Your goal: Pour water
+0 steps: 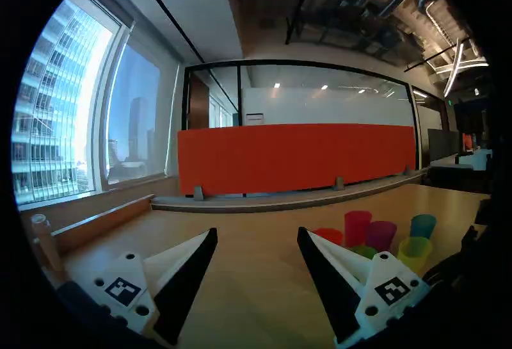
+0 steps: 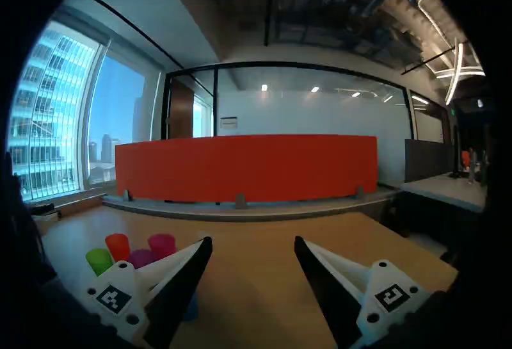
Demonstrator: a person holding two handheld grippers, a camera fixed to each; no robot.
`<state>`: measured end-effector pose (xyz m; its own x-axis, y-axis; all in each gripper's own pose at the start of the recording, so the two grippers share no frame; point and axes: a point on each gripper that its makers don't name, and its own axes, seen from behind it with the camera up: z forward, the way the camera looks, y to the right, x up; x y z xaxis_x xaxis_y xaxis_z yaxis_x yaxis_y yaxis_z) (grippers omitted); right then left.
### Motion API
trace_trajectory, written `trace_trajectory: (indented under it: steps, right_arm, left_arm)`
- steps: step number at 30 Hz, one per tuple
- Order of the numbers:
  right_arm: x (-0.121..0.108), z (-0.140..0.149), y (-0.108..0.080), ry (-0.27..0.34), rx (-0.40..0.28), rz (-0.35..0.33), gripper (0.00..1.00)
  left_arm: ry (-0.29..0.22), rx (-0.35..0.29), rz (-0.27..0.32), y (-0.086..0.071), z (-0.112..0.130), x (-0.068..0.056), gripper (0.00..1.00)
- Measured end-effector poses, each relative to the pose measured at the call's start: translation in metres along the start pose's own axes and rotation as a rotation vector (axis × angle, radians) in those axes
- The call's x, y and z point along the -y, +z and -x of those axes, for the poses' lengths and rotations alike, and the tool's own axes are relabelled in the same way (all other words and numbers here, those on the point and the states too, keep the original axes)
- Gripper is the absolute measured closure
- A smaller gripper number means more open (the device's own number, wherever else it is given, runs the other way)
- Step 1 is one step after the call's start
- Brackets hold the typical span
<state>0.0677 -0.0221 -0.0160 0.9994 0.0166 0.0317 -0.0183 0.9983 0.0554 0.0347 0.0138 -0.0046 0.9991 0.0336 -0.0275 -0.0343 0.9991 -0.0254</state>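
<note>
Your L gripper [image 1: 256, 230] is wide open, nothing btwn its fingers, over the wooden table [image 1: 256, 298]. 6 colored cups [image 1: 381, 234] stand clustered on the table to its right, partly behind that finger. Your R gripper [image 2: 253, 240] is open & empty too, w/ the cups at its left. An orange divider [image 1: 294, 157] lines the table's far edge.

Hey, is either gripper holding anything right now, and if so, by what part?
Nothing is held. The left gripper and the right gripper both have open jaws with only tabletop between them; the coloured cups stand apart, untouched.
</note>
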Motion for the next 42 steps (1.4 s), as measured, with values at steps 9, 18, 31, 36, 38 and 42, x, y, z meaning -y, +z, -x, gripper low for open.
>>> trace_trajectory:
  steps: [9,18,31,36,38,42]
  right_arm:
    - [0.005,0.008,0.001,-0.012,0.016,-0.001,0.01]
    - [0.007,0.007,0.002,-0.034,0.020,0.002,0.01]
    - [0.009,0.005,0.002,-0.035,0.019,0.000,0.01]
    - [0.008,0.004,0.000,-0.035,0.017,0.001,0.01]
    - [0.007,0.004,-0.001,-0.033,0.017,0.003,0.01]
    - [0.004,0.002,-0.001,-0.029,0.015,0.008,0.01]
  left_arm:
    - [-0.006,0.006,-0.011,-0.001,0.019,0.006,0.08]
    - [-0.046,0.008,-0.016,0.001,0.030,0.010,0.07]
    - [-0.040,0.023,-0.002,0.002,0.034,0.007,0.07]
    - [-0.041,0.024,-0.004,0.002,0.034,0.008,0.07]
    - [-0.040,0.024,-0.005,0.002,0.034,0.008,0.08]
    - [-0.035,0.026,-0.006,0.003,0.034,0.007,0.07]
